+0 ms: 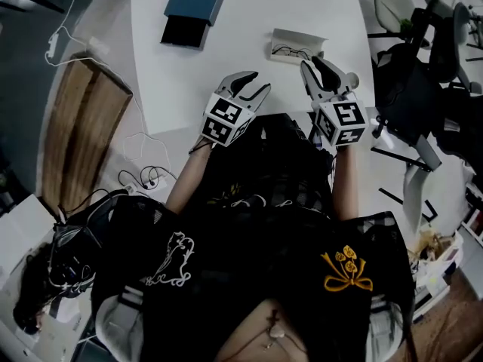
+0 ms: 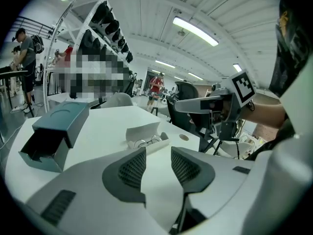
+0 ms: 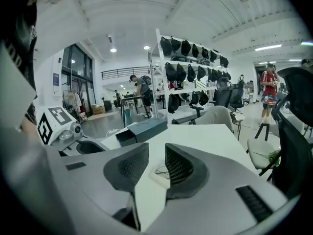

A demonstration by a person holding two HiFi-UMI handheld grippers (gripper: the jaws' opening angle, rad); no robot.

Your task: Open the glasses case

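Observation:
The white glasses case [image 1: 296, 45] lies open on the white table [image 1: 226, 59], its lid up and dark-framed glasses [image 1: 290, 51] inside. My left gripper [image 1: 253, 84] hovers over the table's near edge, left of the case, open and empty. My right gripper [image 1: 316, 65] hangs just in front of the case, also open with nothing between its pads. In the left gripper view the case [image 2: 146, 137] sits beyond the parted jaws of the left gripper [image 2: 159, 156], with the right gripper [image 2: 195, 104] off to the right. In the right gripper view the case [image 3: 157, 173] shows through the gap of the right gripper [image 3: 156, 154].
A teal box [image 1: 192, 6] with an open dark end lies at the table's far left, also visible as the teal box [image 2: 56, 133]. Office chairs [image 1: 423, 59] stand to the right, cables [image 1: 143, 176] and a wooden board [image 1: 79, 134] lie on the floor at left. People stand in the background.

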